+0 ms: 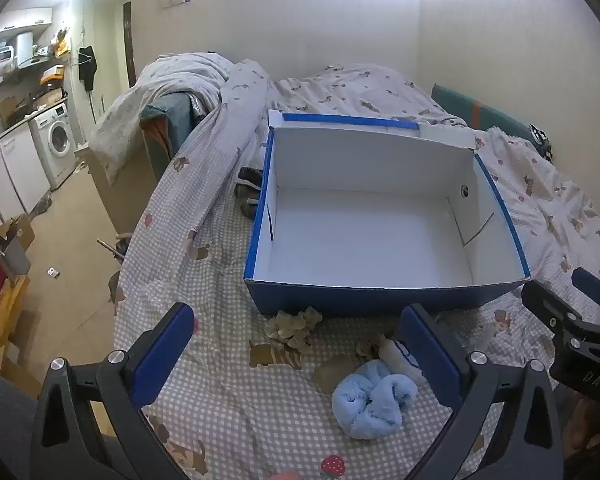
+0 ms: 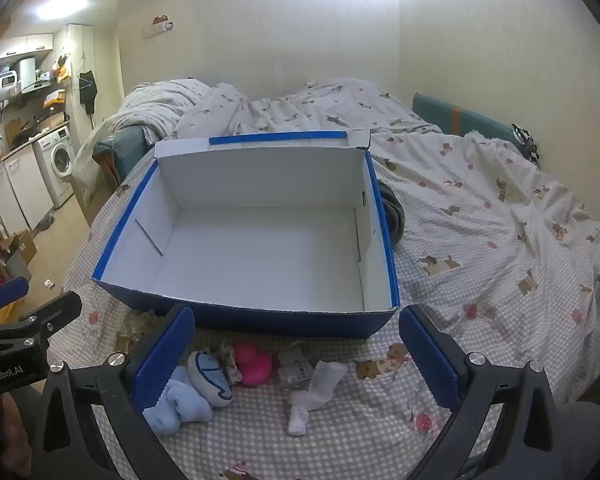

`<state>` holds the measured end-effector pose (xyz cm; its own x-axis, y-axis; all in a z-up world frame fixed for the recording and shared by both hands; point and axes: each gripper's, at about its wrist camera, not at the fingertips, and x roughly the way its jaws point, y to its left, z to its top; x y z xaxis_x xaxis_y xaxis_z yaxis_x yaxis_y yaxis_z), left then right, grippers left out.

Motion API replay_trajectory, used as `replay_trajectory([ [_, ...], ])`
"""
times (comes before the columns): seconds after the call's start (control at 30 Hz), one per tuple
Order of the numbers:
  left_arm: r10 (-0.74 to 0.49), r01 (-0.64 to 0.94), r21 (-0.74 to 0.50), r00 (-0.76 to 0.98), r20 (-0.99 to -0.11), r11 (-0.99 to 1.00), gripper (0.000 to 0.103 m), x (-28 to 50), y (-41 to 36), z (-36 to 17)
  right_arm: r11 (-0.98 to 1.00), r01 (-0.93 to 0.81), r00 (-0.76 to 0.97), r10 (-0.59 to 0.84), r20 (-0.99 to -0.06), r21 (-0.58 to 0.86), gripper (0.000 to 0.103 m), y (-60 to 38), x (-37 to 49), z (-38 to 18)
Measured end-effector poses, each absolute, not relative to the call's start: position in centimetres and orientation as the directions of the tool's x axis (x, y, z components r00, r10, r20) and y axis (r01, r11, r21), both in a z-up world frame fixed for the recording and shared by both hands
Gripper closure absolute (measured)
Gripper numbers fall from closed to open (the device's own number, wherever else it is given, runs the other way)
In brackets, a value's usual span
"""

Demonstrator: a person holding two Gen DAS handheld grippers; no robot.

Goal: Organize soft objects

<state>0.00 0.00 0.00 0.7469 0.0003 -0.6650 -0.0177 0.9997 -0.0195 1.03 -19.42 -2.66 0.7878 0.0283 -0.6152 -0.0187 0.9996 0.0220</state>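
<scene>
Both sets of tongs hang spread wide over the bed point(image 2: 480, 208), the left tongs point(image 1: 300, 356) and the right tongs point(image 2: 296, 356) pinching nothing. Just in front of the open blue box point(image 2: 260, 320) lie a light-blue fluffy sock point(image 1: 374, 404), a pink toy point(image 2: 254, 364) and a white sock point(image 2: 314, 392).

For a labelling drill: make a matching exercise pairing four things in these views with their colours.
Things:
1. fluffy sock bundle
2. rubber duck
3. box exterior
4. thin sock

Colours:
A. white
B. dark blue
C. pink
D. light blue

Pairs: 1-D, 2-C, 3-B, 4-A
</scene>
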Motion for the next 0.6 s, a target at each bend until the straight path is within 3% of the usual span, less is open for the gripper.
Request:
replay_trajectory([
  [0.6, 0.004, -0.013, -0.009, 0.751, -0.661, 1.000, 0.000, -0.08, -0.29, 0.12, 0.999, -0.021, 0.786, 0.033, -0.617, 0.027, 0.000, -19.47, 1.12, -2.77],
])
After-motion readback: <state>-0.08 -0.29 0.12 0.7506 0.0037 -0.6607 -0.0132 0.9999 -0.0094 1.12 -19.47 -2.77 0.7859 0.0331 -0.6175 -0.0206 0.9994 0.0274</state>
